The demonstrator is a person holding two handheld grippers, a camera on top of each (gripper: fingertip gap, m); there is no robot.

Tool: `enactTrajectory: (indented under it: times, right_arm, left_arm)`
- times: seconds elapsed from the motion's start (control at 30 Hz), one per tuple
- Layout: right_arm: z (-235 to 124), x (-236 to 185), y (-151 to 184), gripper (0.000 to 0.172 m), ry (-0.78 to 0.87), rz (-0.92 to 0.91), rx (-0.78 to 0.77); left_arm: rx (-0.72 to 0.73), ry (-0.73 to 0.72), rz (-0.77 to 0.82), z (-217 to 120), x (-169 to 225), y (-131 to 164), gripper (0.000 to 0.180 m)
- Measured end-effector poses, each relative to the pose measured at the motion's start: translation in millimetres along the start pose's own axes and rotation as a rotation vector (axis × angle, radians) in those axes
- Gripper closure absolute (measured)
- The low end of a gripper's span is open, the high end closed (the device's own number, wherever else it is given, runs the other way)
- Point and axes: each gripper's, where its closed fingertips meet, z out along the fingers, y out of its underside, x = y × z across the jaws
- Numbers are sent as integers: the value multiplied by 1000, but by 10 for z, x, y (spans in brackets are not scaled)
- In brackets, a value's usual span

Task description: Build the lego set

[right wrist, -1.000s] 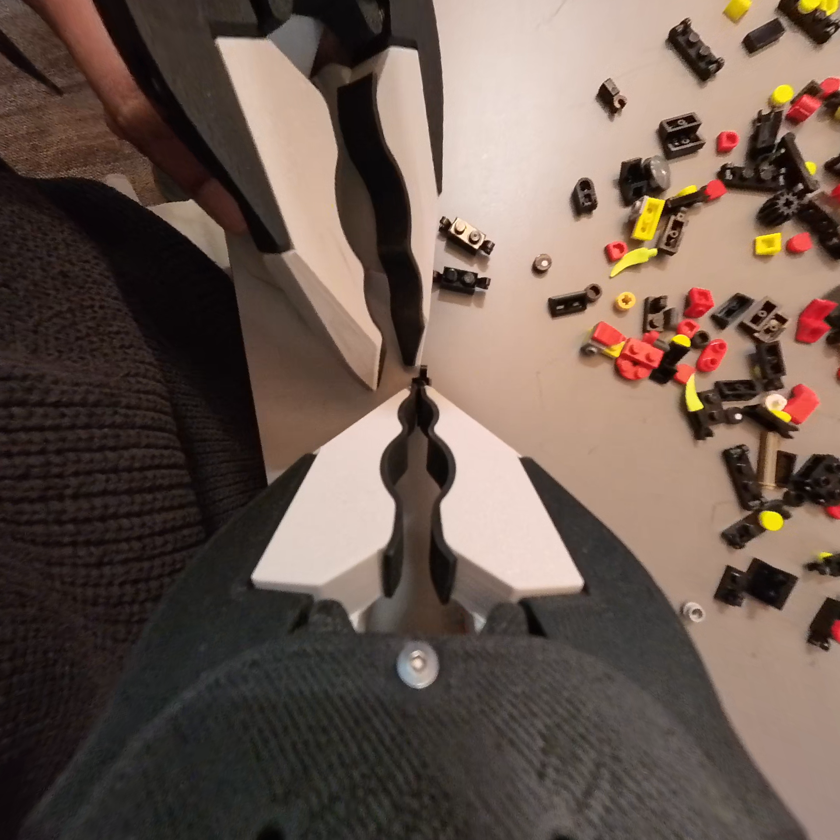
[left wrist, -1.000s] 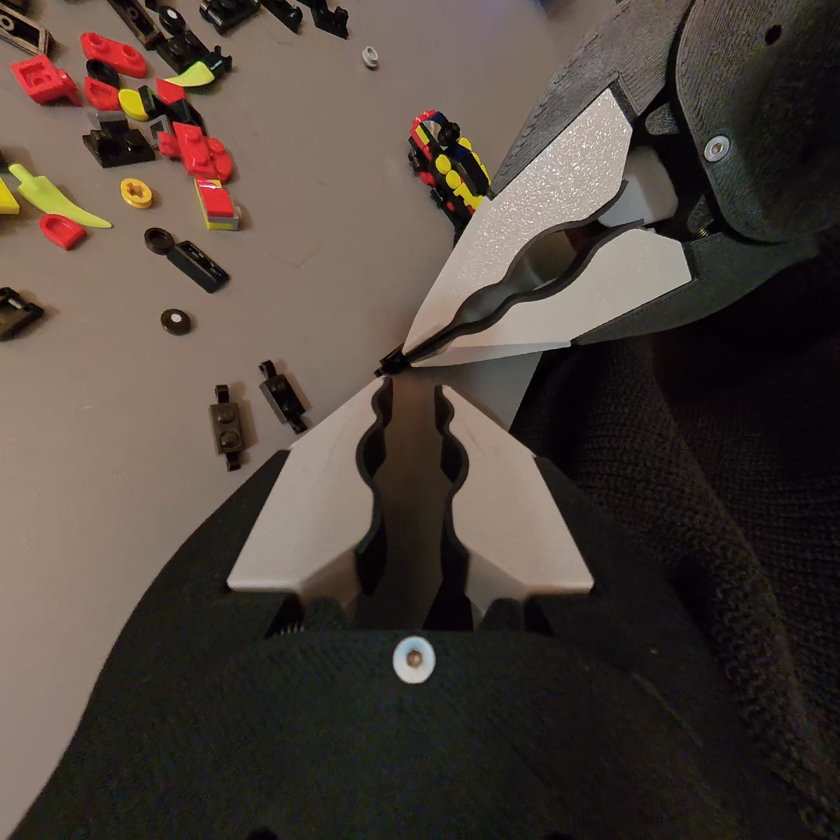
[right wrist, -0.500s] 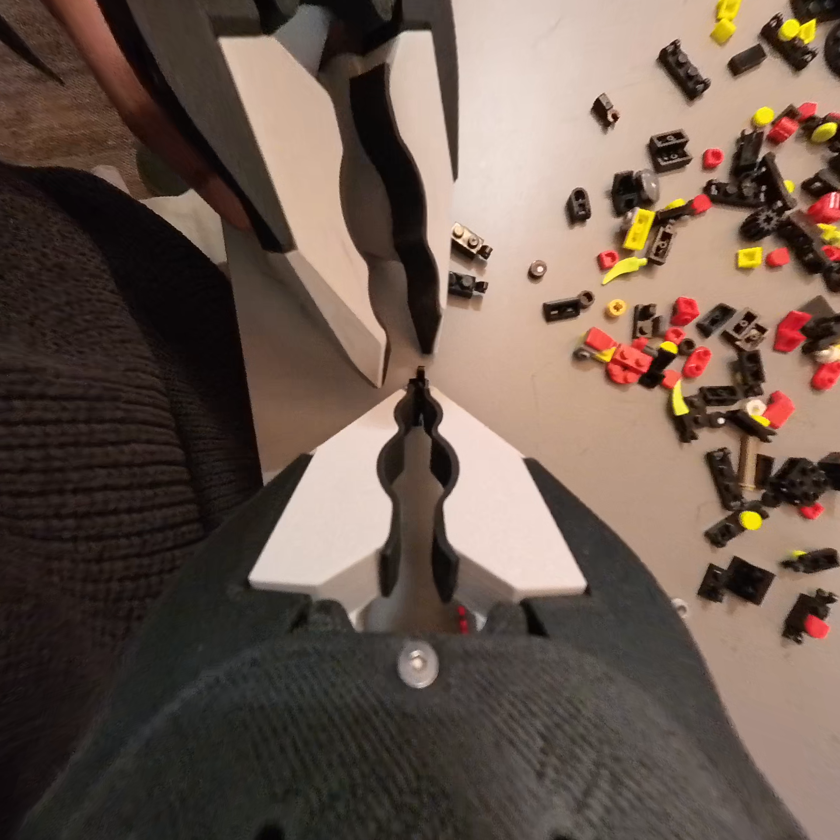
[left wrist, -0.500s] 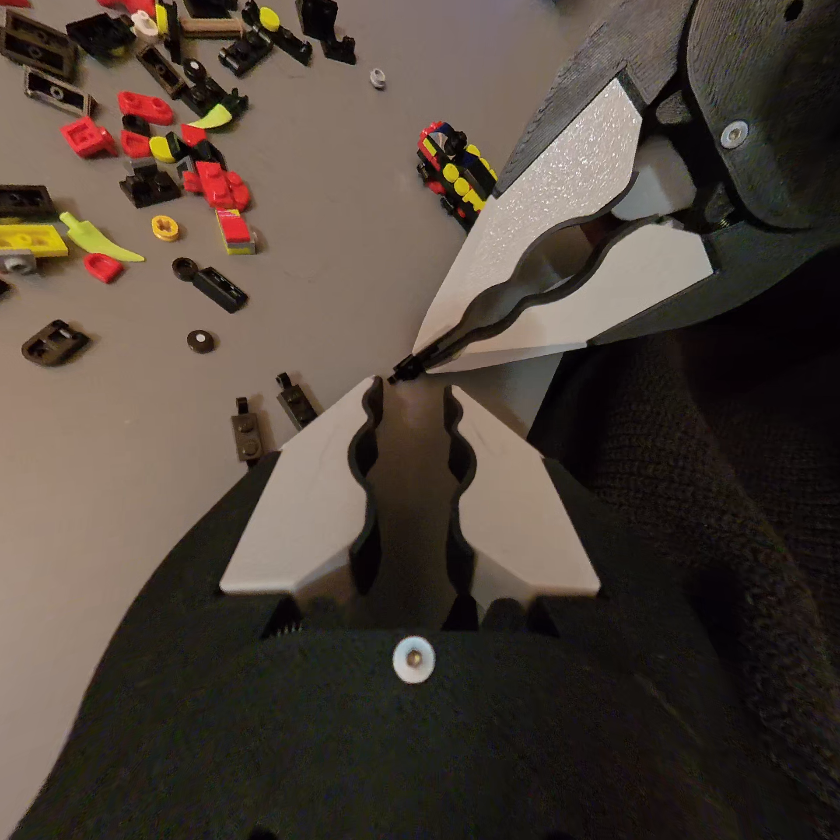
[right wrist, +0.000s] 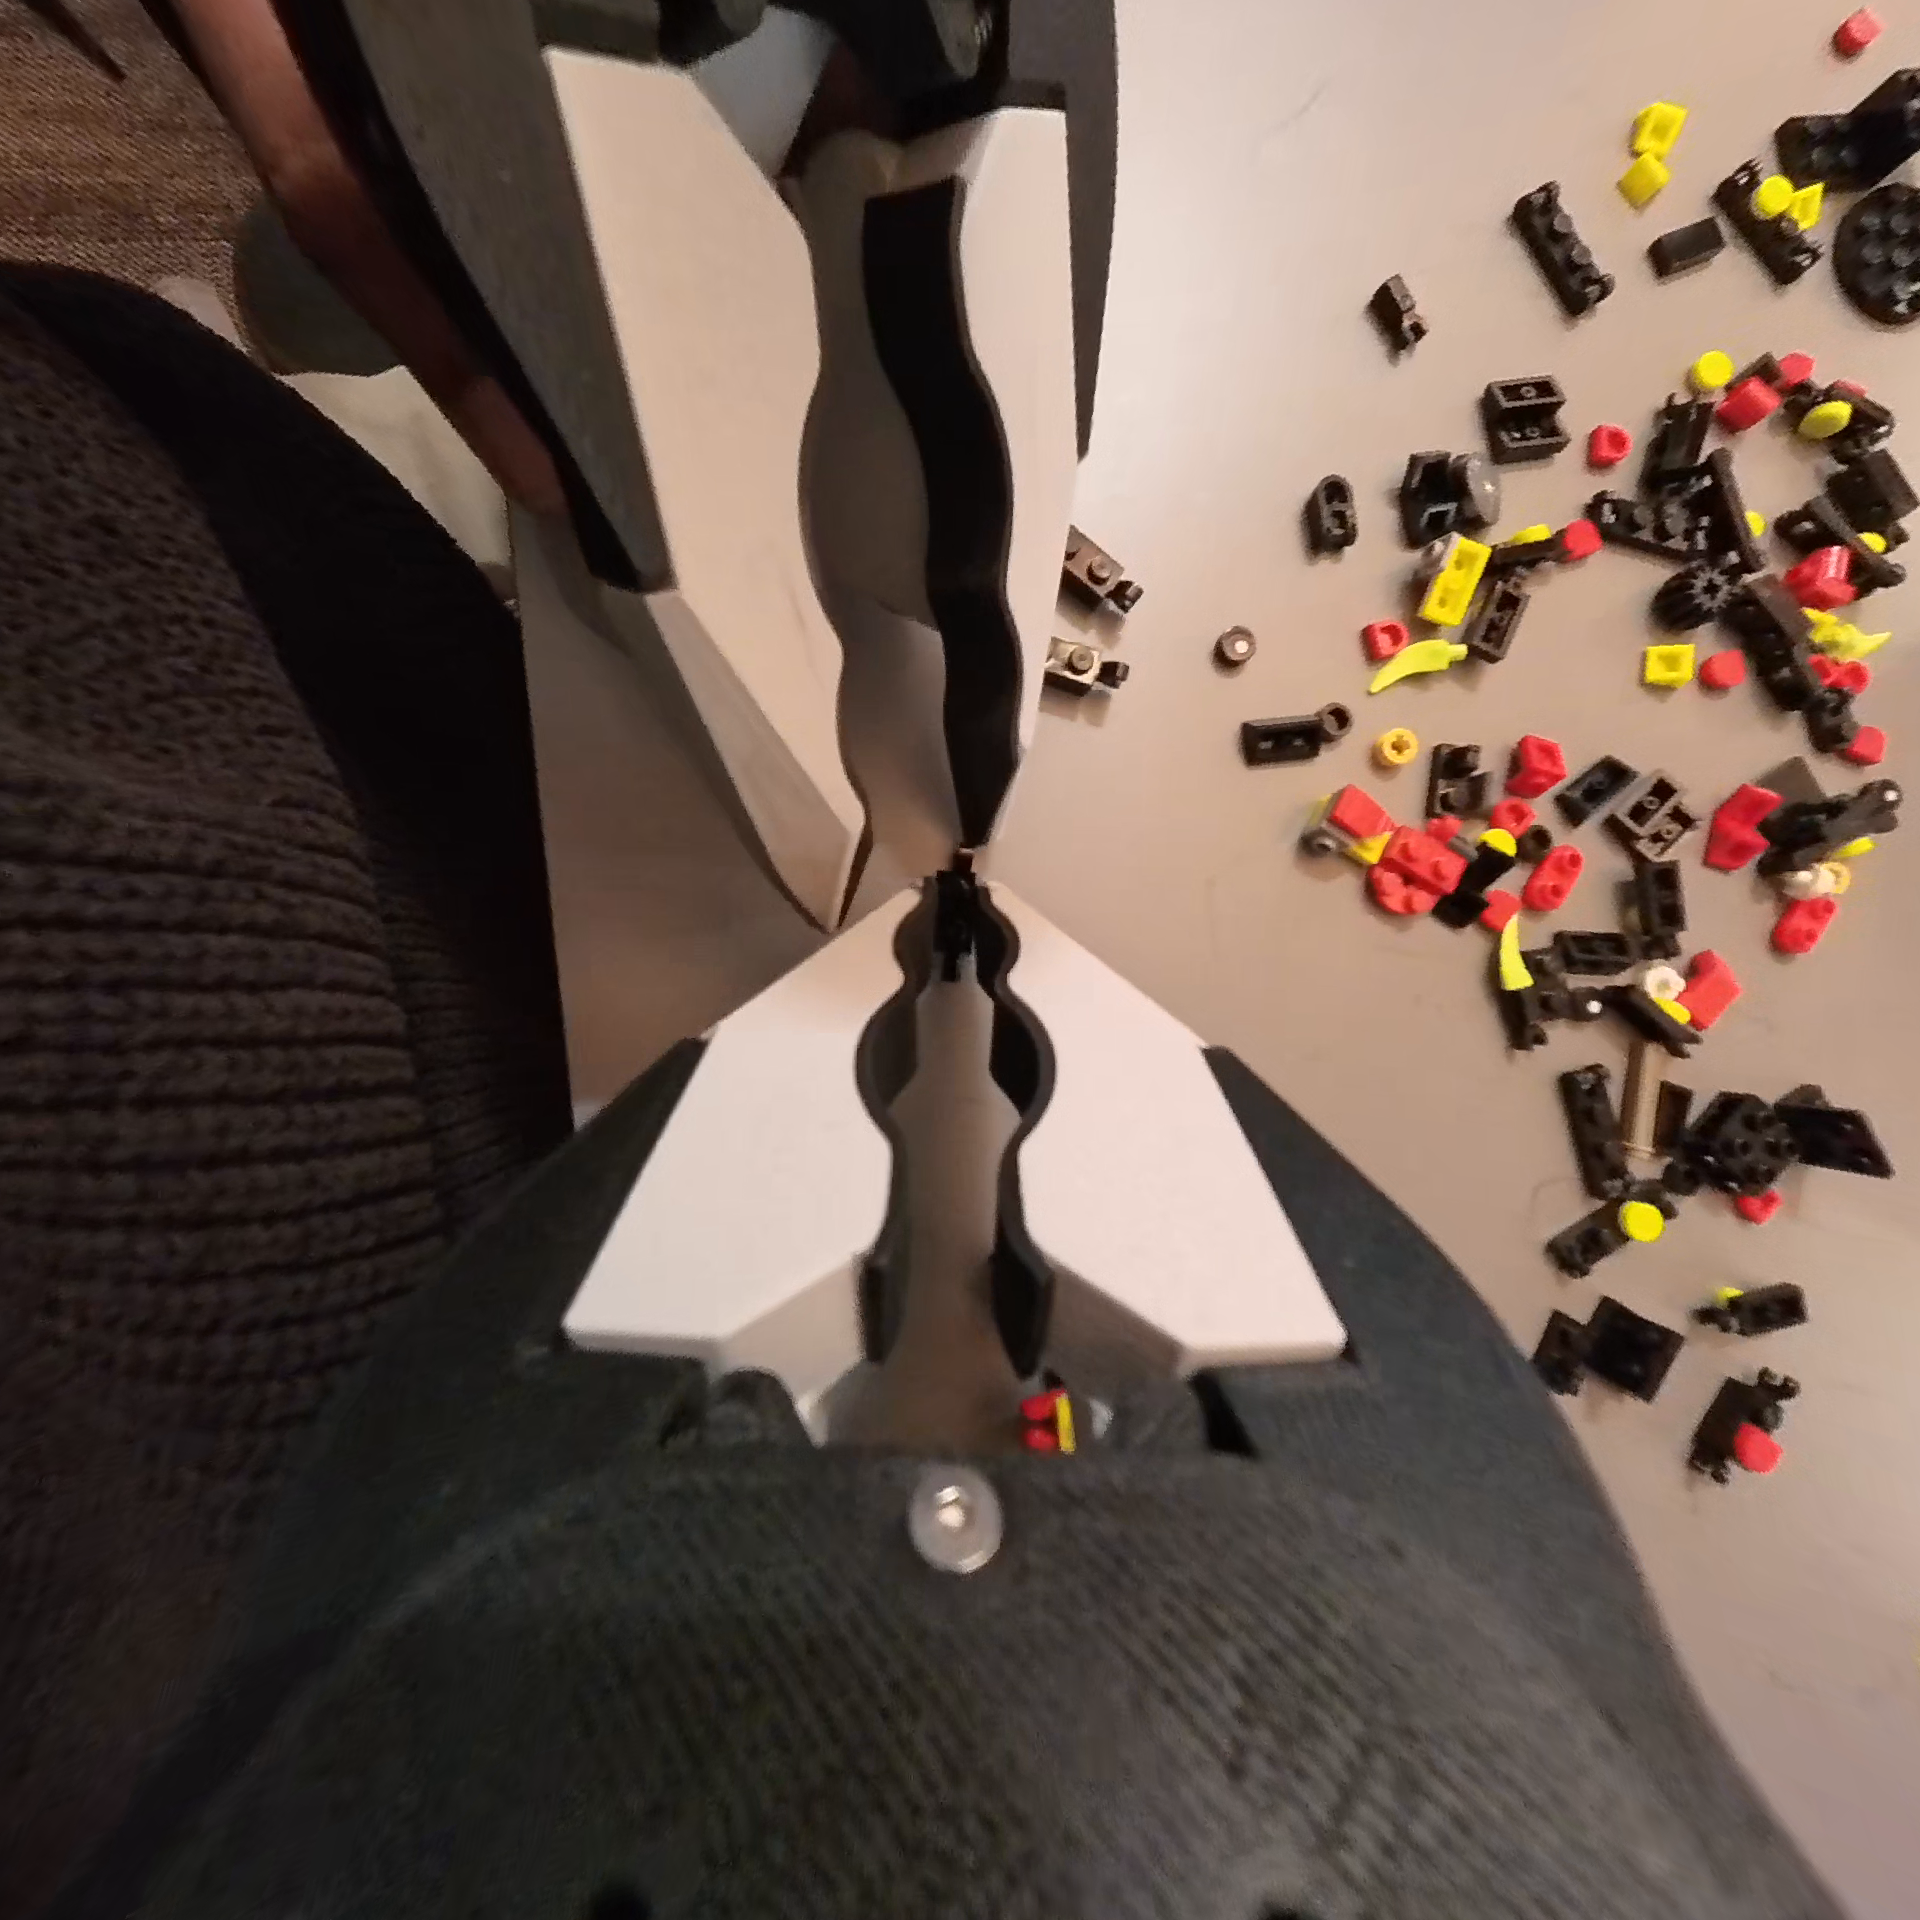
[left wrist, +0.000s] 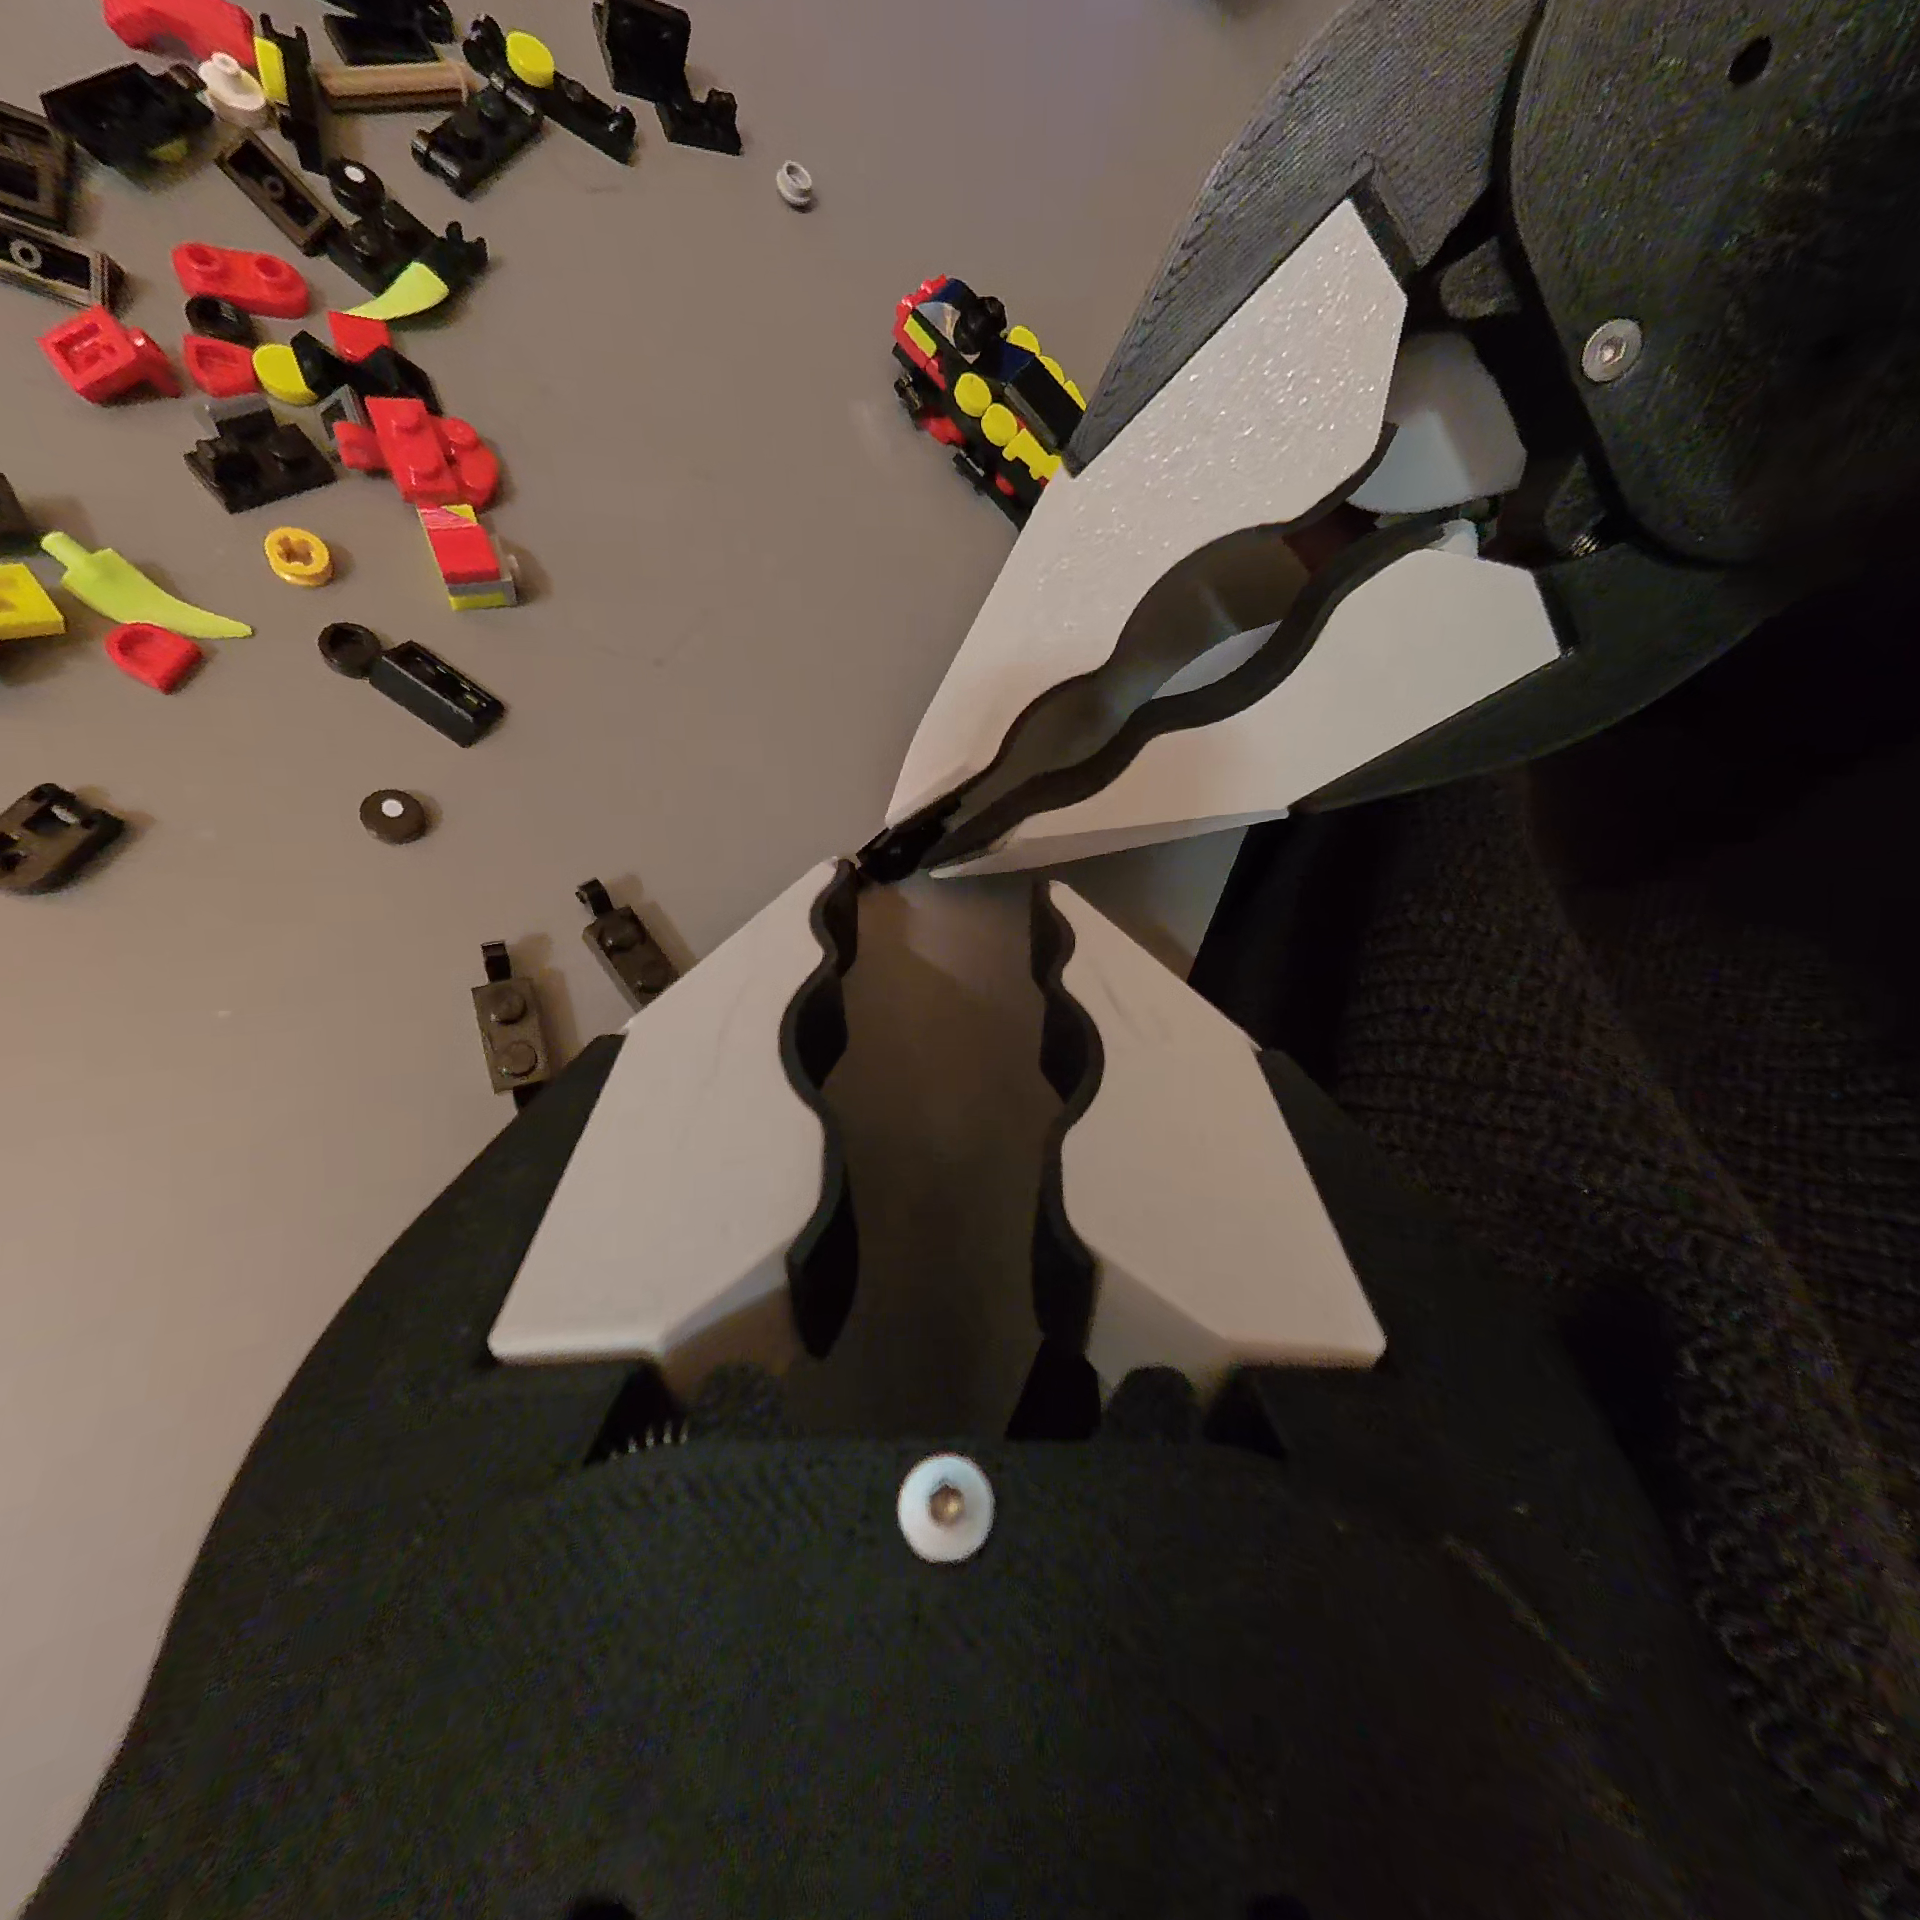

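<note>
My right gripper [right wrist: 958, 883] is shut on a small black brick piece [right wrist: 954, 925], pinched at the very tips of its pads. The left wrist view shows it coming in from the upper right [left wrist: 920, 831], with the piece [left wrist: 896, 847] sticking out of its tips. My left gripper [left wrist: 940, 883] is open and holds nothing. The piece's free end sits right at its left fingertip [left wrist: 831, 883], outside the gap between the pads. In the right wrist view the left gripper [right wrist: 909, 883] reaches down from the top, tip to tip with mine.
On the grey table [left wrist: 675, 623] lie many loose red, yellow and black pieces [right wrist: 1662, 727]. There are two black clip plates [left wrist: 509, 1023] and a small built model [left wrist: 982, 405]. A dark knitted garment [left wrist: 1558, 1143] is beside the grippers. A hand [right wrist: 416, 312] holds the left gripper.
My left gripper's jaws have opened wider. The right gripper, still shut on the black piece, has brought it up against the left gripper's fingertip.
</note>
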Motion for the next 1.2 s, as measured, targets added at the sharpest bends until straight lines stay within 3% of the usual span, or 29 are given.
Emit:
enactTrajectory:
  times: [0.03,1.2]
  right_arm:
    - [3,1,1,167,1,0,-1]
    - [13,18,29,172,-97,132,1]
  left_arm:
    - [-1,2,1,2,3,1,149]
    - [-4,10,-6,3,9,7,149]
